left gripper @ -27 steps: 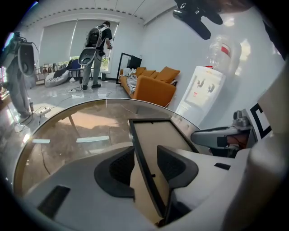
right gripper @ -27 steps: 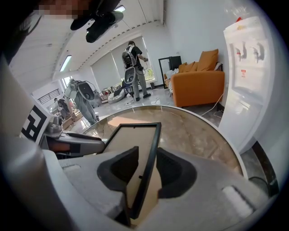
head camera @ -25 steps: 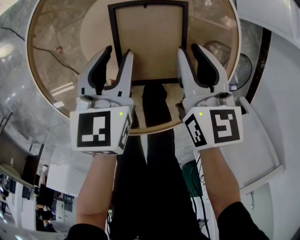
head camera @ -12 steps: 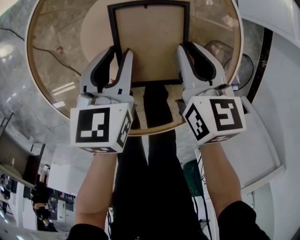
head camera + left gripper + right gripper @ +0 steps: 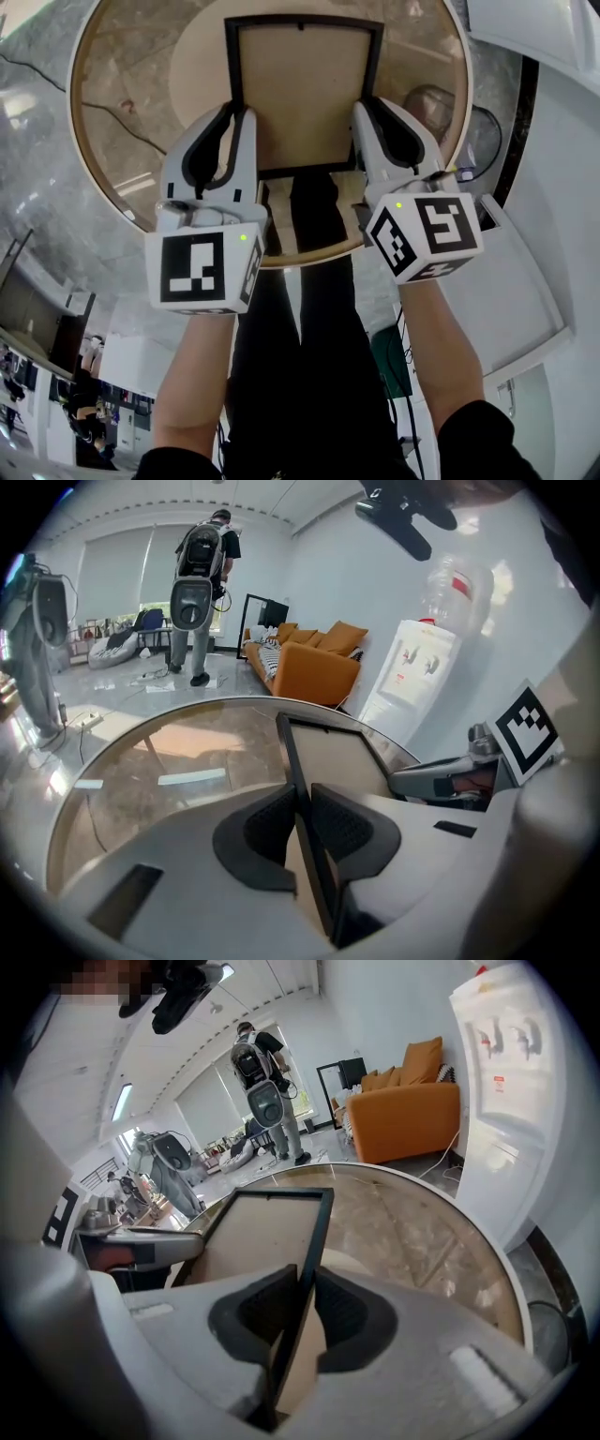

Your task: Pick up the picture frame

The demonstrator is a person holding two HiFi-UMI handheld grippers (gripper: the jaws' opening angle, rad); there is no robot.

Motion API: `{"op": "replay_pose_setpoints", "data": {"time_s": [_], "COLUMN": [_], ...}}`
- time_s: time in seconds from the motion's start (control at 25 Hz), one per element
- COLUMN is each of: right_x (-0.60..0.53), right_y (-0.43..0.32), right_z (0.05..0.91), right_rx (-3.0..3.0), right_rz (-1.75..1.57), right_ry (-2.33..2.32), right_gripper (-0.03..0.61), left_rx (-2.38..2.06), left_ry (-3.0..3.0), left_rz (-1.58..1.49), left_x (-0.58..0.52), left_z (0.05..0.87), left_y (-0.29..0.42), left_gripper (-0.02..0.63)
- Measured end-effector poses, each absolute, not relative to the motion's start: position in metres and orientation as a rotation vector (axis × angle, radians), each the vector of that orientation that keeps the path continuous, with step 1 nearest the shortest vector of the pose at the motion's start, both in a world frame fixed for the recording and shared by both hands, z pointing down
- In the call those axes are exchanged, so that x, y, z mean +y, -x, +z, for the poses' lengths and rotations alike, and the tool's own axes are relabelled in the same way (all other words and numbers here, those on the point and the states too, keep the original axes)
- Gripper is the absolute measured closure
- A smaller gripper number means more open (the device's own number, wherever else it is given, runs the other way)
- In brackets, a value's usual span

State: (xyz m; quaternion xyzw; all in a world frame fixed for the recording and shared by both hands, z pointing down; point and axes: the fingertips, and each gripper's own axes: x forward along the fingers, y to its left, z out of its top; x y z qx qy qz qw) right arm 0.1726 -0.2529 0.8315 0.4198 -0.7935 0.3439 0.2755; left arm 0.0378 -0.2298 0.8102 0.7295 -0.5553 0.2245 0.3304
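1. Round glass table [image 5: 103, 122] fills the top of the head view. It stands in a bright room with an orange sofa [image 5: 314, 663] and a water cooler [image 5: 412, 667] behind it.
2. The picture frame [image 5: 302, 94] is at the middle of the table, over a pale round mat [image 5: 197, 84]. Its brown back faces up, and its near edge points toward the person.
3. A second ago the left gripper [image 5: 236, 117] has its jaws wide apart around the frame's left bar. The jaws have just been closing. Now the dark pads pinch that thin black bar from both sides, as the left gripper view shows.
4. The right gripper [image 5: 372, 108] does the same on the other side. Its jaws have just been closing too, and now they squeeze the frame's right bar between them.
5. So I think the grabbing part is done. Both tools hold the frame, one on each side.
6. What is left is the lift. I cannot tell if the frame is off the mat yet.
7. The bars are thin and smooth, so the frame could slip or tip. Both hands should go up together and stay level.
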Motion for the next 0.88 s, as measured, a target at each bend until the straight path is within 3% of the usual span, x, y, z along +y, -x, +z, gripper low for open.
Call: {"op": "replay_pose_setpoints", "data": {"time_s": [0.28, 0.88], "right_x": [-0.241, -0.232], "right_y": [-0.175, -0.195], "right_z": [0.823, 0.824], "right_rx": [-2.166, -2.173], "right_rz": [1.094, 1.216], "right_ry": [-1.141, -1.181], "right_gripper": [0.511, 0.437], "left_rx": [-1.443, -1.449], "left_ry": [-2.014, -2.09], "left_rz": [0.658, 0.753], "left_x": [-0.229, -0.228], "left_z": [0.767, 0.762], "left_y": [-0.049, -0.047], "left_gripper": [0.548, 0.554]}}
